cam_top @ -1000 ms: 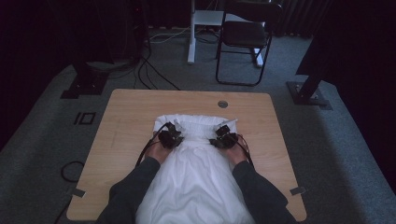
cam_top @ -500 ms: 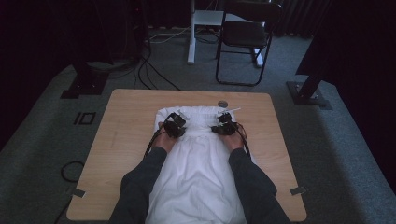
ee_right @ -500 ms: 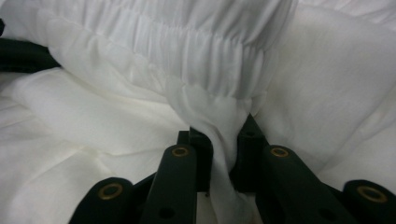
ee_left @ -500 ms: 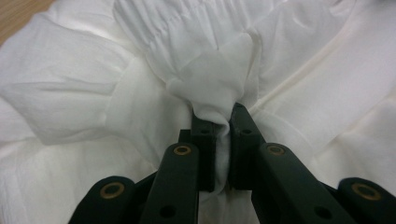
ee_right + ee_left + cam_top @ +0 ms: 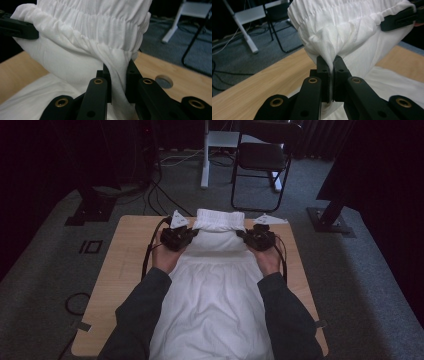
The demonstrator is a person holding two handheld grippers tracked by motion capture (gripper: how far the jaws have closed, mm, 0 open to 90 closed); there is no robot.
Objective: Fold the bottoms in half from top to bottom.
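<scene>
Pinching the white garment [image 5: 215, 285] just below its gathered elastic waistband [image 5: 219, 219], the left gripper [image 5: 192, 234] and the right gripper [image 5: 243, 236] are each clamping a fold of cloth between nearly closed jaws that have just been tightening. The waistband end is hanging lifted between them over the far part of the wooden table [image 5: 125, 265], while the rest is lying spread toward the person's sleeves [image 5: 135, 320].

A black folding chair [image 5: 260, 165] stands beyond the table [image 5: 125, 265].
</scene>
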